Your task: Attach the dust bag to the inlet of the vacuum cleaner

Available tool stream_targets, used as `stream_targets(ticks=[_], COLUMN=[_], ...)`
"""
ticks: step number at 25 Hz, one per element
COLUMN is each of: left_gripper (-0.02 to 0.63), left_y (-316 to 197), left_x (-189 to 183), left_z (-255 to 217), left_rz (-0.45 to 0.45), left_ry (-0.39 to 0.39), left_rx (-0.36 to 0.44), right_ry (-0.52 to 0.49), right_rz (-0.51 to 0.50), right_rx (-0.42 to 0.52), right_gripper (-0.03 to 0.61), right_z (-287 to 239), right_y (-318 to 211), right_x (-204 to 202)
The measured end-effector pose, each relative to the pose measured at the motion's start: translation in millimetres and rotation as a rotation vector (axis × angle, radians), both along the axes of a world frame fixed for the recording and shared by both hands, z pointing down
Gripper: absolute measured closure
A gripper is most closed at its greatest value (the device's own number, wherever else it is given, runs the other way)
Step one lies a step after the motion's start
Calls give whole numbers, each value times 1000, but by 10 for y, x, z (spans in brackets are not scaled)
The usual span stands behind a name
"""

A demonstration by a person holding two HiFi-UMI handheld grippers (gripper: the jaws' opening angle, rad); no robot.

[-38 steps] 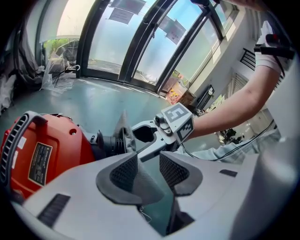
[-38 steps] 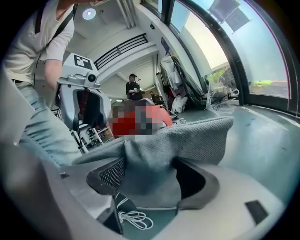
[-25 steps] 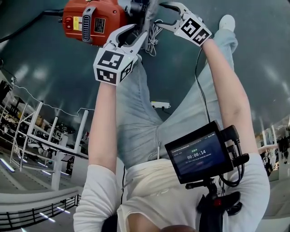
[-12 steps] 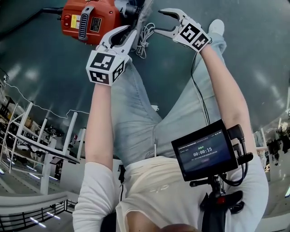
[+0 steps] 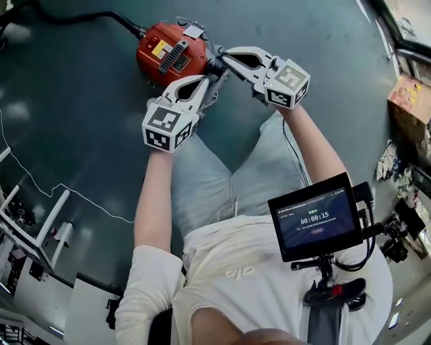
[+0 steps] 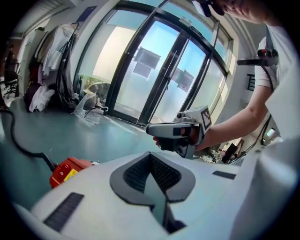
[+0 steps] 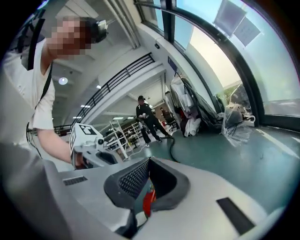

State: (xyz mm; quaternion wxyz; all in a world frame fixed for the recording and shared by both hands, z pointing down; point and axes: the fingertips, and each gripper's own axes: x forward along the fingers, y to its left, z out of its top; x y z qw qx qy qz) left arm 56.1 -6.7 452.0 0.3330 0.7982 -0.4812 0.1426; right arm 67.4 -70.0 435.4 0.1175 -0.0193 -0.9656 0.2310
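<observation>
A person (image 5: 236, 276) sitting on the dark green floor (image 5: 81, 121) is holding both tongs out over a red vacuum cleaner (image 5: 172, 54), which is lying on the floor just beyond the outstretched legs with its black hose (image 5: 81, 17) trailing away to the person's left. The left tongs (image 5: 209, 81) and the right tongs (image 5: 226, 56) have just been closing and are now standing fully together, gripping nothing, with their tips hovering near each other at the cleaner's right end. A small monitor (image 5: 316, 215) is glowing in front of the person's chest.
</observation>
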Motion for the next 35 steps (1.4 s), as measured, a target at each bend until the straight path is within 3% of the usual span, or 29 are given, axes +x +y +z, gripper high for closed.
stream_targets(ticks=[4,10,13,16,18,20,22,26,30,33,35], left_gripper=[607,607,607,607,607,607,607,607,607,607,607], left_y=[125,508,633,805,958,1327,1578,1416,1450,1925,1938], left_x=[-490,-1136,-1181,-1106,-1407,-1814,-2044,-1847,-1545,-1645,-1733], left_z=[-687,-2194,-2448,-2670,-2802,-2698,-2472,-2280,-2309,-2383,-2449], left_rz=[75,229,295,389,311,87,-38,25,238,168,111], left_ry=[13,48,3,-157,-261,-259,-244,-232,-168,-165,-129], left_rx=[106,264,277,328,348,272,227,256,280,215,214], right_ry=[-55,-114,-171,-189,-195,-176,-141,-92,-62,-86,-102], right_rz=[63,299,311,310,242,22,-111,-85,-163,-347,-309], right_rx=[-31,122,144,235,256,197,169,210,360,403,355], right_gripper=[569,569,569,569,569,569,569,569,571,571,571], right_z=[-827,-2294,-2644,-2931,-3065,-2953,-2721,-2515,-2569,-2668,-2723], right_y=[322,1046,1250,1441,1619,2054,2352,2207,2253,2794,2801], right_x=[-546,-1235,-1377,-1521,-1864,-2281,-2526,-2371,-2178,-2282,-2361])
